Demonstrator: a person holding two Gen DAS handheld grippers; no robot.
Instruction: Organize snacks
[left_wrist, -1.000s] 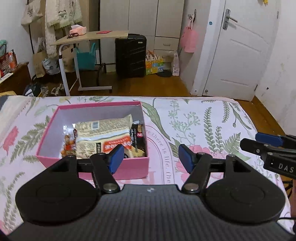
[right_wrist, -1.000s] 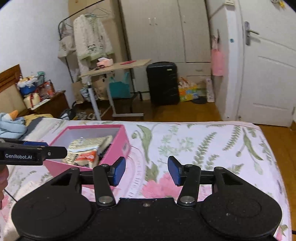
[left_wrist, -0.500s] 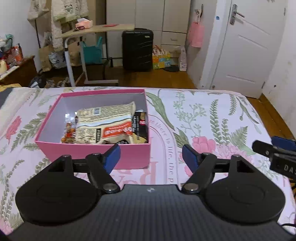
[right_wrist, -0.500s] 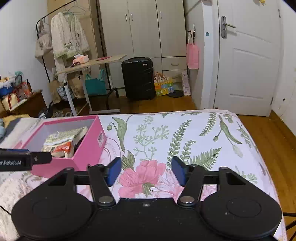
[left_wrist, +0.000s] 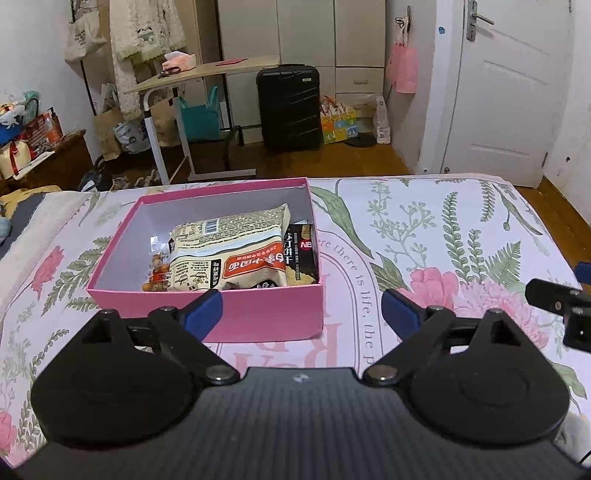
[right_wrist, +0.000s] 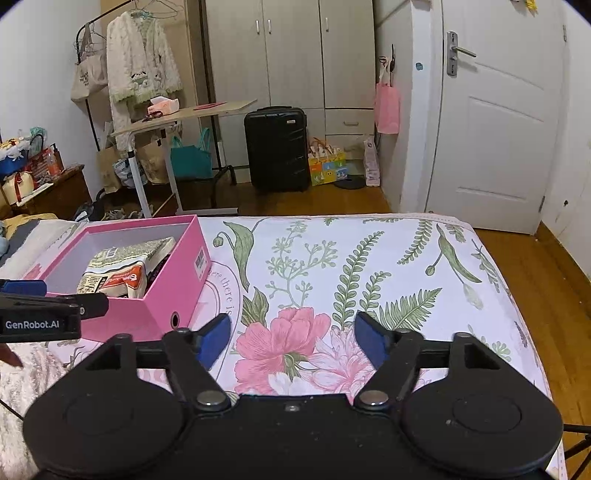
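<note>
Both my left tongs (left_wrist: 301, 308) and right tongs (right_wrist: 291, 341) have spread and are opening, empty; snacks (left_wrist: 229, 254) sit in the pink box (left_wrist: 258, 317), likely finished

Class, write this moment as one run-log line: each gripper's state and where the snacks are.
left gripper: opening, empty | right gripper: opening, empty | snack packets: inside pink box | box: on floral bedspread

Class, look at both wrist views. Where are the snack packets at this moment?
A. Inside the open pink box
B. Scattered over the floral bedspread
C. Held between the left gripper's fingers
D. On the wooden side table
A: the beige snack packet and the dark packet beside it lie inside the open pink box on the bedspread.
</note>
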